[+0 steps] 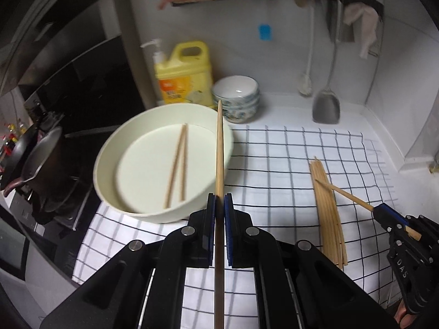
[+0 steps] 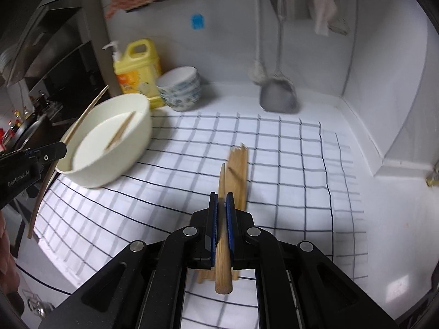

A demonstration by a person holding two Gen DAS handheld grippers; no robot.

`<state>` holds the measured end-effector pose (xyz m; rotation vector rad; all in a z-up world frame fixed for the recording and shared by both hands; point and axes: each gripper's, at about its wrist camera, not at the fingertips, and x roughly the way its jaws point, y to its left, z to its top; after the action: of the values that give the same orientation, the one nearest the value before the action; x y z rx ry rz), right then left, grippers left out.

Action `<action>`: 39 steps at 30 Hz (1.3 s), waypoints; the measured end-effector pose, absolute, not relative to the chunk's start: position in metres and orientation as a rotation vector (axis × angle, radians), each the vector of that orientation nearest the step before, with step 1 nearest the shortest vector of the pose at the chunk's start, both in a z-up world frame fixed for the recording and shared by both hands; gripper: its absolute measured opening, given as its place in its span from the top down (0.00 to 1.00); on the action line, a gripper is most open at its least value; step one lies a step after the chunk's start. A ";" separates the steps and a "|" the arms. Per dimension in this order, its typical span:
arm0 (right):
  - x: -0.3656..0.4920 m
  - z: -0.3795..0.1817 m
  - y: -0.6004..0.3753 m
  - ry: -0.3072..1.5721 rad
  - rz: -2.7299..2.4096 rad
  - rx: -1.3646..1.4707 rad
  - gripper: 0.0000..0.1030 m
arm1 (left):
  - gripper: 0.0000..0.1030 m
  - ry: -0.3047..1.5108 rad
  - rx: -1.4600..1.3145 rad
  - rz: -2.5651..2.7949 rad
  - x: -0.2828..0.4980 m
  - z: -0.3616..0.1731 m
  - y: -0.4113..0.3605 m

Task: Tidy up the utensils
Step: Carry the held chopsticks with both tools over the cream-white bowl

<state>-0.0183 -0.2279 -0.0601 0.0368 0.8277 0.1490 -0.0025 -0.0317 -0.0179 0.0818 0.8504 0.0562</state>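
Observation:
My left gripper (image 1: pixel 219 198) is shut on a single wooden chopstick (image 1: pixel 219 148) that points up past the rim of a cream round basin (image 1: pixel 153 213). Two chopsticks (image 1: pixel 177 164) lie inside that basin. A bundle of several chopsticks (image 1: pixel 328 208) lies on the checked cloth to the right. My right gripper (image 2: pixel 221 197) is shut on another chopstick (image 2: pixel 222 246), held above the bundle (image 2: pixel 239 164). In the left wrist view the right gripper (image 1: pixel 377 209) shows at the right edge with its chopstick (image 1: pixel 348 196). The left gripper (image 2: pixel 64 145) appears at the left of the right wrist view, beside the basin (image 2: pixel 109 175).
A white cloth with a black grid (image 1: pixel 274 170) covers the counter. Behind the basin stand a yellow detergent jug (image 1: pixel 183 74) and stacked bowls (image 1: pixel 237 96). A metal spatula (image 1: pixel 326 107) and a ladle (image 1: pixel 306 85) hang on the back wall. A wok (image 1: pixel 33 161) sits on the stove at left.

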 end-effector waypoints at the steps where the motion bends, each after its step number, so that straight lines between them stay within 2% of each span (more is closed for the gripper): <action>1: -0.018 -0.053 -0.220 0.824 0.160 0.039 0.94 | 0.93 0.851 0.077 0.064 -0.004 -0.013 -0.023; 8: 0.001 -0.019 -0.154 0.791 0.215 0.046 0.94 | 0.93 0.830 0.044 0.067 0.004 0.011 0.046; 18: 0.058 -0.010 -0.048 0.785 0.269 0.032 0.94 | 0.93 0.844 0.020 0.032 0.052 0.004 0.129; 27: 0.117 -0.042 0.017 0.854 0.260 0.035 0.94 | 0.93 0.921 0.012 -0.012 0.097 -0.031 0.170; 39: 0.144 -0.085 0.039 0.952 0.238 0.033 0.94 | 0.93 1.020 0.017 -0.074 0.136 -0.081 0.177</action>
<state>0.1440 0.0392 -0.0852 0.0325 0.9522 0.2376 0.1364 0.1772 -0.0807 0.0172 1.0202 -0.0742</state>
